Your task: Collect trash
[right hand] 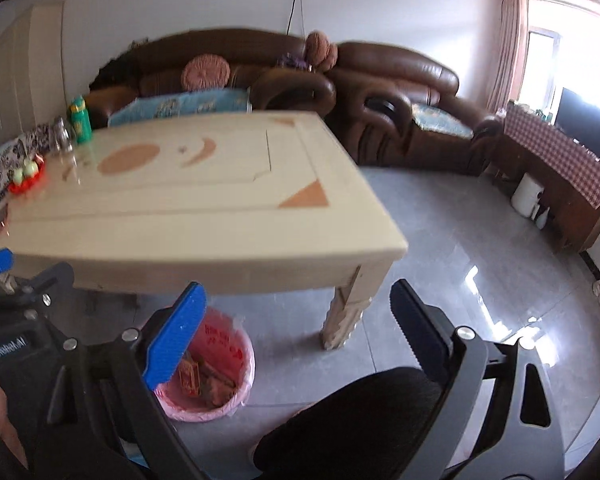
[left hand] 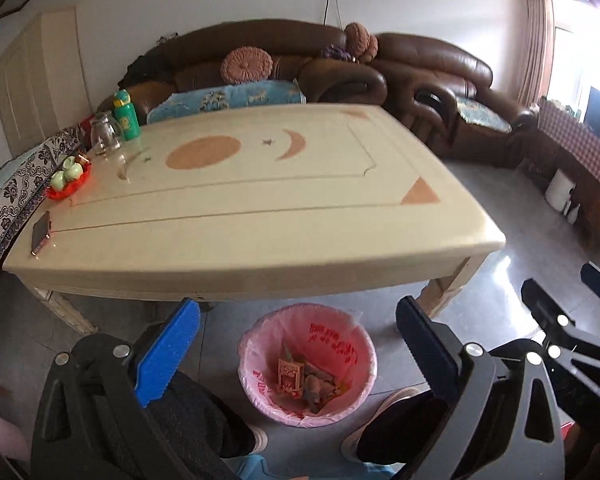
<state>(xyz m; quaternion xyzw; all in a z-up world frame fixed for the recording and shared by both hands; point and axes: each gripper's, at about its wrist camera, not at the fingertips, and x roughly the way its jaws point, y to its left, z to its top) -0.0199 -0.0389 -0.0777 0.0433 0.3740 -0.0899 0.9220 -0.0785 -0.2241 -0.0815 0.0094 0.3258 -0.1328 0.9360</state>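
A round bin with a pink bag stands on the floor in front of the table, between my feet. It holds a red carton and several crumpled wrappers. The bin also shows in the right wrist view, low and left. My left gripper is open and empty, held above the bin. My right gripper is open and empty, held over the floor to the right of the bin. The right gripper's side shows in the left wrist view.
The cream table holds a phone, a red dish with green cups, a glass pot and a green bottle along its left edge. Brown sofas stand behind. A cabinet is at right.
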